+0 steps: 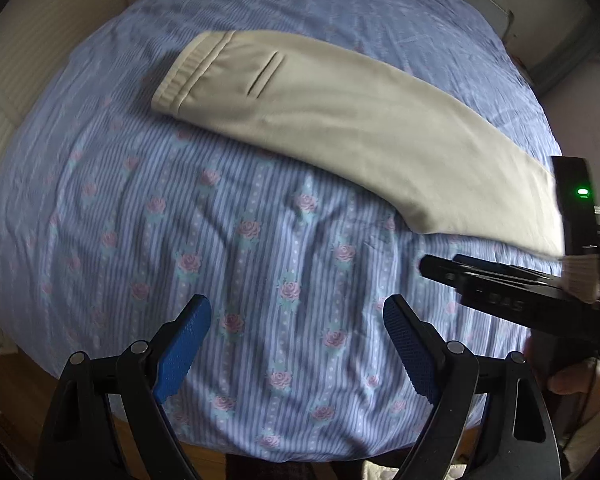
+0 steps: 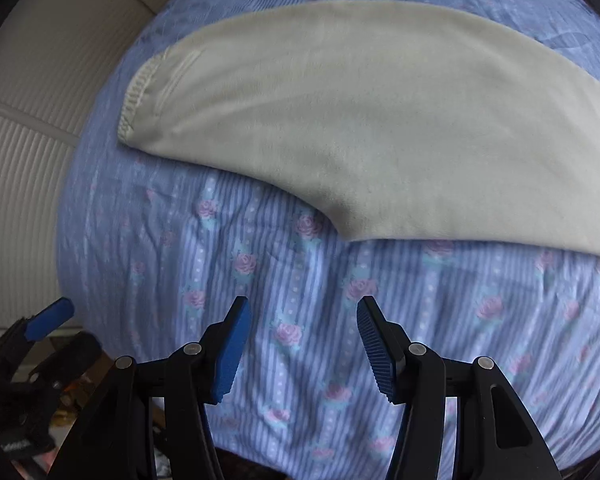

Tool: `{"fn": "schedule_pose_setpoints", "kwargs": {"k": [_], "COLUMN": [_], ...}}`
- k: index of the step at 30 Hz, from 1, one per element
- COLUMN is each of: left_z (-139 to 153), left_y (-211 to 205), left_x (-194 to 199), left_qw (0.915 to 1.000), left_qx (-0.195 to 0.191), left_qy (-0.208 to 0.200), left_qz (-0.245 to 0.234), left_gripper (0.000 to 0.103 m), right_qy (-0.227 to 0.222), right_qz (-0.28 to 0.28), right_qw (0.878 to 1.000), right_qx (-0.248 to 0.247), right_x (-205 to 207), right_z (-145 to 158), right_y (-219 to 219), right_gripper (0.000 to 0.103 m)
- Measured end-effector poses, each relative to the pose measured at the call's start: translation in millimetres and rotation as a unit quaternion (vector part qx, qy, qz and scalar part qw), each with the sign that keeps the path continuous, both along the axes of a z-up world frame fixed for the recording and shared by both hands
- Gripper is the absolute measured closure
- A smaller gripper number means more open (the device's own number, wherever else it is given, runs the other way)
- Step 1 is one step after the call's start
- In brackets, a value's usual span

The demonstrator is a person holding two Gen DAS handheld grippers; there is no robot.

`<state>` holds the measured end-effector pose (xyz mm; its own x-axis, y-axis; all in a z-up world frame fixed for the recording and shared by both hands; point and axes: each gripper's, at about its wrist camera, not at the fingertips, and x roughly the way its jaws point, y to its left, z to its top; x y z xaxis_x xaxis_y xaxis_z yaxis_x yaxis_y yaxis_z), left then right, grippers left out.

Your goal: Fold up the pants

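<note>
Cream pants (image 1: 340, 120) lie flat on the bed, folded lengthwise, waistband at the left and legs running off to the right. A slit pocket shows near the waistband. They also fill the upper part of the right wrist view (image 2: 380, 128). My left gripper (image 1: 296, 316) is open and empty, hovering over the sheet in front of the pants. My right gripper (image 2: 302, 316) is open and empty, also short of the pants' near edge. The right gripper's black body shows at the right of the left wrist view (image 1: 520, 292).
The bed has a blue striped sheet with pink roses (image 1: 220, 260). A padded cream headboard (image 2: 32, 120) stands at the left. The bed's near edge and wooden floor (image 1: 204, 456) lie below the grippers. The left gripper's blue finger (image 2: 48, 318) shows at lower left.
</note>
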<state>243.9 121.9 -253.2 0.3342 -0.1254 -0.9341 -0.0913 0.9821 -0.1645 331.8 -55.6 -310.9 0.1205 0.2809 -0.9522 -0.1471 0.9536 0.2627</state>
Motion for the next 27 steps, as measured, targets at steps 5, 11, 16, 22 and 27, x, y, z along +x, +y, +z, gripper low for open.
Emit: {"fn": "schedule_pose_setpoints", "kwargs": {"k": [5,11,16,22,27], "left_z": [-15.0,-24.5,-26.4,-22.5,-13.6], "left_y": [4.7,5.6,-0.4,-9.2,-13.2], "left_x": [-1.5,-10.6,-20.7,-30.2,-34.5], "left_qw": [0.9989,0.9947,0.9901,0.9886,0.9890], "left_qx": [-0.008,-0.018,-0.027,-0.014,0.002], "left_qy": [0.015,0.026,0.027,0.029,0.027], "left_qz": [0.043,0.098,0.135,0.147,0.145], "left_gripper": [0.015,0.015,0.015,0.015,0.015], "right_qy": [0.013,-0.018,-0.078,-0.071,-0.065], "right_qz": [0.012,0.041,0.079,0.097,0.113], "right_qw": [1.000,0.999,0.994,0.993,0.991], "right_qx": [-0.022,-0.021,-0.011,0.008,-0.031], "right_x": [14.4,22.9,27.8,36.3,30.3], "right_z": [-31.4,-19.7,10.0,5.4,-21.7], "right_y": [6.4,7.8,5.4,3.8,10.4], "right_gripper": [0.047,0.047,0.047,0.047,0.047]}}
